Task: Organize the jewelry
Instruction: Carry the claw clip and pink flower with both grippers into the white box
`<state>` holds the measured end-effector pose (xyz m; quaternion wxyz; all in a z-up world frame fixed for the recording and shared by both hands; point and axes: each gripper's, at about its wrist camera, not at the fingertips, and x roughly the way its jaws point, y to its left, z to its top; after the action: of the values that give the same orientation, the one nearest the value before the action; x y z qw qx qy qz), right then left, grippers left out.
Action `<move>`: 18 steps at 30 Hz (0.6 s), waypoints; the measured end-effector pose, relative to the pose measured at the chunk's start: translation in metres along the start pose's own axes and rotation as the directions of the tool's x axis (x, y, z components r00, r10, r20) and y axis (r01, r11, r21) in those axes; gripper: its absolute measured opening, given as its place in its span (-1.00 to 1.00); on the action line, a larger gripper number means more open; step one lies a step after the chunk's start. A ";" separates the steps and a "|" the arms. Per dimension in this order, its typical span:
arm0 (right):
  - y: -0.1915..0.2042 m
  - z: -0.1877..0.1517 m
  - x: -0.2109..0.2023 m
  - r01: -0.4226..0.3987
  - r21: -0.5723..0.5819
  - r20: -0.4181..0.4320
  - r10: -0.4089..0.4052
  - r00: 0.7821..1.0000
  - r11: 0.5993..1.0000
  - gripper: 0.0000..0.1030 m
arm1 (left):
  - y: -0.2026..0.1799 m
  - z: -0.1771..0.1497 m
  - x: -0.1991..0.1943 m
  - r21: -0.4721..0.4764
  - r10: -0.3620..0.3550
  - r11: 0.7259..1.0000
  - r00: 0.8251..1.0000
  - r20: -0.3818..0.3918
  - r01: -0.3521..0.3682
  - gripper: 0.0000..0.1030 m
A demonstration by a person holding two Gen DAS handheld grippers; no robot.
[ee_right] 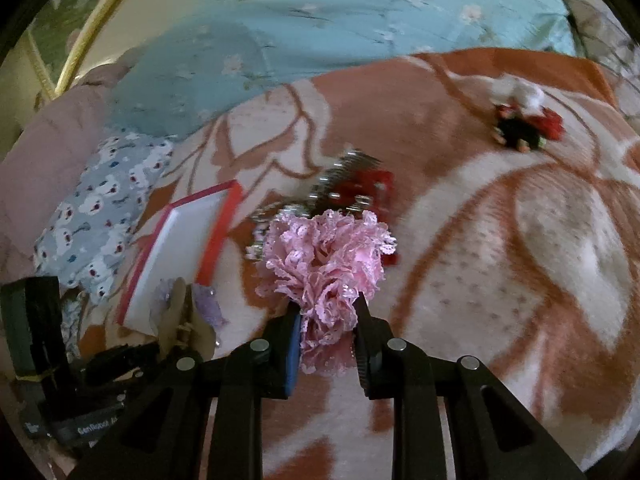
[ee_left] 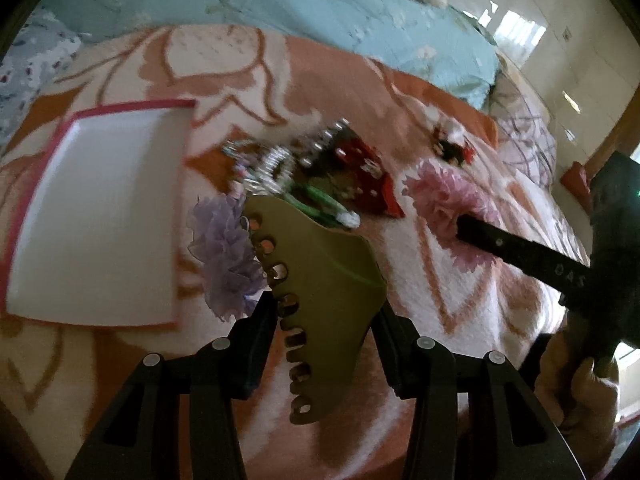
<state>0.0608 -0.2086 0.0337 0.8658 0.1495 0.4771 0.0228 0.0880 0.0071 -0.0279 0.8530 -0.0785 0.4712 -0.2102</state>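
My left gripper [ee_left: 324,308] is shut on an olive-green claw hair clip [ee_left: 320,292] with a purple lace flower [ee_left: 228,256] on it, held above the blanket. My right gripper [ee_right: 326,304] is shut on a pink lace flower hair piece [ee_right: 328,256], which also shows in the left wrist view [ee_left: 440,196]. A pile of hair accessories [ee_left: 320,176], silver, red and green, lies on the blanket beyond both grippers. A white tray with a red rim [ee_left: 96,216] lies to the left of the pile; it also shows in the right wrist view [ee_right: 180,248].
A red, black and white hair piece [ee_right: 524,124] lies apart at the far right of the orange and white blanket [ee_right: 520,260]. A light blue quilt [ee_right: 320,40] lies behind. A patterned pillow [ee_right: 100,208] sits left of the tray. The left gripper body [ee_right: 100,368] shows at lower left.
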 end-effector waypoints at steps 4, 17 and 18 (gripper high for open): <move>0.028 0.002 0.015 -0.061 -0.038 -0.024 0.060 0.998 0.997 -0.57 | 0.026 -0.001 -0.021 -0.035 0.050 0.998 0.998 0.027 -0.049 -0.11; 0.126 0.023 0.097 -0.212 -0.141 -0.120 0.196 0.973 0.967 -0.57 | 0.100 0.017 -0.058 -0.144 0.218 0.967 0.975 0.052 -0.208 -0.11; 0.130 0.026 0.103 -0.218 -0.139 -0.123 0.201 0.972 0.966 -0.57 | 0.104 0.022 -0.058 -0.145 0.227 0.965 0.972 0.053 -0.217 -0.11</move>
<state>0.1523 -0.0723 -0.0015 0.8403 0.1314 0.5015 0.1585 0.1086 0.1244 -0.0060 0.8795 -0.0911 0.4607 -0.0773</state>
